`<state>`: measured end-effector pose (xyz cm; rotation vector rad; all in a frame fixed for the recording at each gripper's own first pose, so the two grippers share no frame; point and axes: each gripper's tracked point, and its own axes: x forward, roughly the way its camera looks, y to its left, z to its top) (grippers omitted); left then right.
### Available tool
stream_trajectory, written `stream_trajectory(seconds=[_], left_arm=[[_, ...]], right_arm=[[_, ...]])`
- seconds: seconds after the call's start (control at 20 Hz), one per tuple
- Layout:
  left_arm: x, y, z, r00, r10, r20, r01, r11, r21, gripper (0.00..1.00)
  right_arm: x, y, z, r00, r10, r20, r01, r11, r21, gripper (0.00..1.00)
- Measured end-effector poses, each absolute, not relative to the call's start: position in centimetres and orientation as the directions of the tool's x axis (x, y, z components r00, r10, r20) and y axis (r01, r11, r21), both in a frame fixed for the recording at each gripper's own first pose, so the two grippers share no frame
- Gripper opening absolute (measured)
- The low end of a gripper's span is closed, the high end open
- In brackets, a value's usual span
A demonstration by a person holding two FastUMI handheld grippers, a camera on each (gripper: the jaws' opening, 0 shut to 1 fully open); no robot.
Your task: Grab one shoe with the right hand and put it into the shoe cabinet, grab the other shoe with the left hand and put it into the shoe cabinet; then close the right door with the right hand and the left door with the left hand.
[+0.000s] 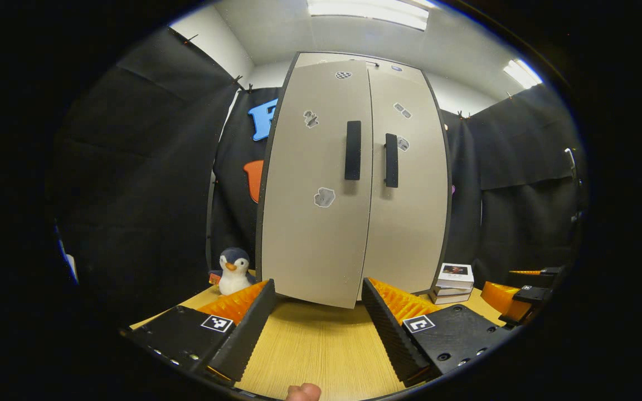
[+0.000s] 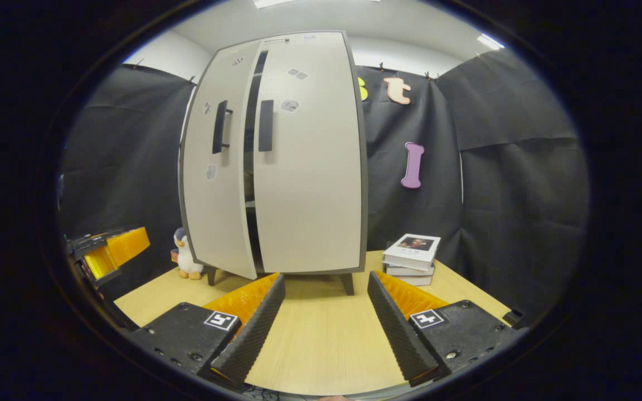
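The left gripper (image 1: 318, 312) is spread wide, holding nothing. At twelve o'clock stands the cabinet (image 1: 321, 245). Its left door (image 2: 218, 223) looks a crack ajar; the right door (image 2: 310, 211) looks closed. No shoes sit on the worktop (image 2: 326, 340), so they are likely inside. The right gripper (image 2: 325, 312) is spread wide too, holding nothing.

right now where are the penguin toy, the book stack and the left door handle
penguin toy (image 1: 234, 273), left gripper view, white belly
book stack (image 2: 413, 252), right gripper view, top cover
left door handle (image 1: 353, 150), left gripper view, middle of bar
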<state>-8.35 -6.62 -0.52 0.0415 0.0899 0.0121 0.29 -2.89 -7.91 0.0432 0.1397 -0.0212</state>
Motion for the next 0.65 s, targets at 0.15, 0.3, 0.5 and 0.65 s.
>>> stream_trajectory(seconds=[0.15,0.3,0.5,0.65], left_arm=[[-8.61,-6.81,-0.26,0.996,0.009,-0.085,-0.005,0.999,0.040,0.95],[-8.58,-6.93,-0.06,0.996,0.007,-0.084,-0.005,0.999,0.034,0.95],[-8.67,-6.83,0.11,0.997,0.010,-0.080,-0.007,0.999,0.033,0.95],[-8.63,-6.76,-0.02,0.996,0.014,-0.086,-0.013,1.000,0.015,0.95]], right_arm=[[0.27,-3.09,-7.96,0.989,-0.023,-0.144,0.030,0.999,0.044,0.98],[0.06,-3.23,-7.92,0.989,-0.027,-0.147,0.034,0.998,0.046,0.98],[-0.04,-3.55,-7.72,0.989,-0.031,-0.145,0.039,0.998,0.047,0.97],[-0.12,-3.53,-7.59,0.989,-0.031,-0.146,0.038,0.998,0.046,0.97]])
